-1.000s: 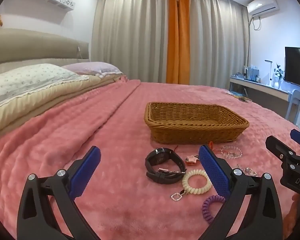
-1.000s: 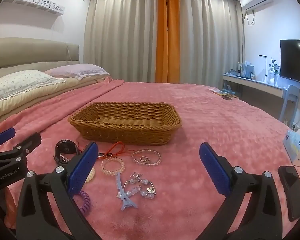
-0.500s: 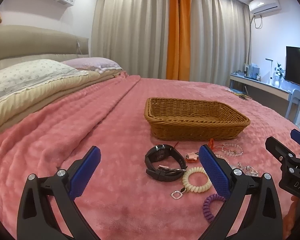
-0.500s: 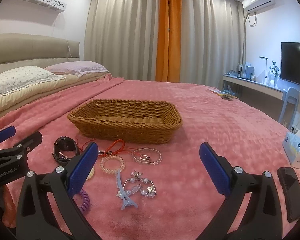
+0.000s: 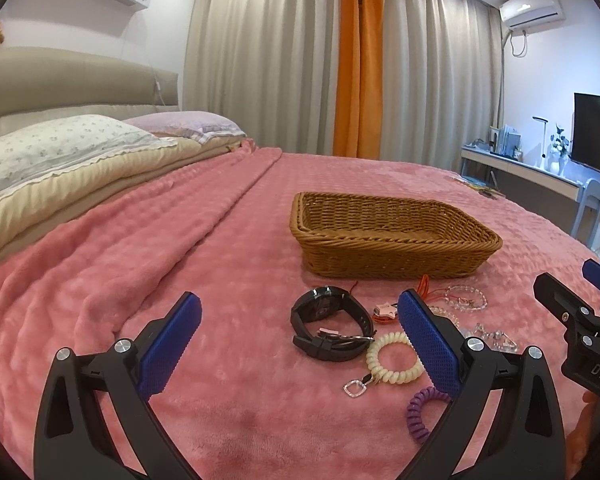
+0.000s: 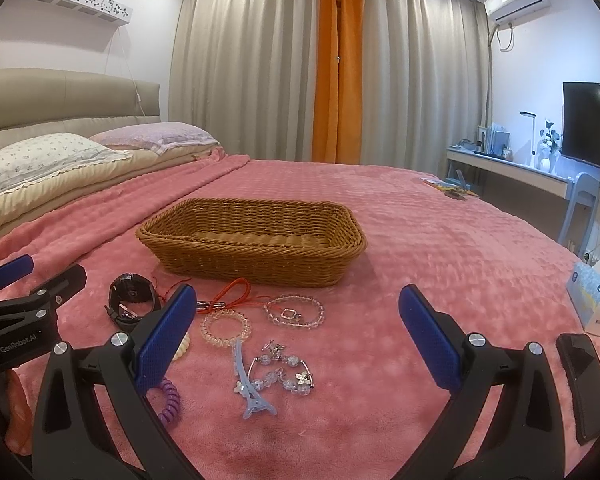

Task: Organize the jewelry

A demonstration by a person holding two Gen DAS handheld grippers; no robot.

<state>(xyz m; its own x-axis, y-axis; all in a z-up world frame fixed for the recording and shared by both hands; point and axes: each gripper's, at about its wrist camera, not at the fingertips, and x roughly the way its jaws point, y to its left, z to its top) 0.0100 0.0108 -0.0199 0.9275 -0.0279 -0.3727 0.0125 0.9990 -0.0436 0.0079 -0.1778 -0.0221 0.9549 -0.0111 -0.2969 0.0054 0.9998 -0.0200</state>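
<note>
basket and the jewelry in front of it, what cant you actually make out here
- Wicker basket: the near wall hides its floor in both views.
- Purple coil tie: partly behind the left tool pad in the left view, behind the right tool in the right view.
- Cream coil: mostly hidden by the right tool's pad in the right view.
- Crystal bracelet: its small charm is too small to identify.

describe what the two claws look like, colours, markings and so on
Both match: black plastic frames with triangular cut-outs and silver screw heads, each finger ending in a blue pad with a fine dotted texture. The left claw shows white "GenRobot.AI" lettering on its body in the right wrist view; the right claw shows white "DAS" letters, cut off, in the left wrist view. No cables or sleeves are visible.
</note>
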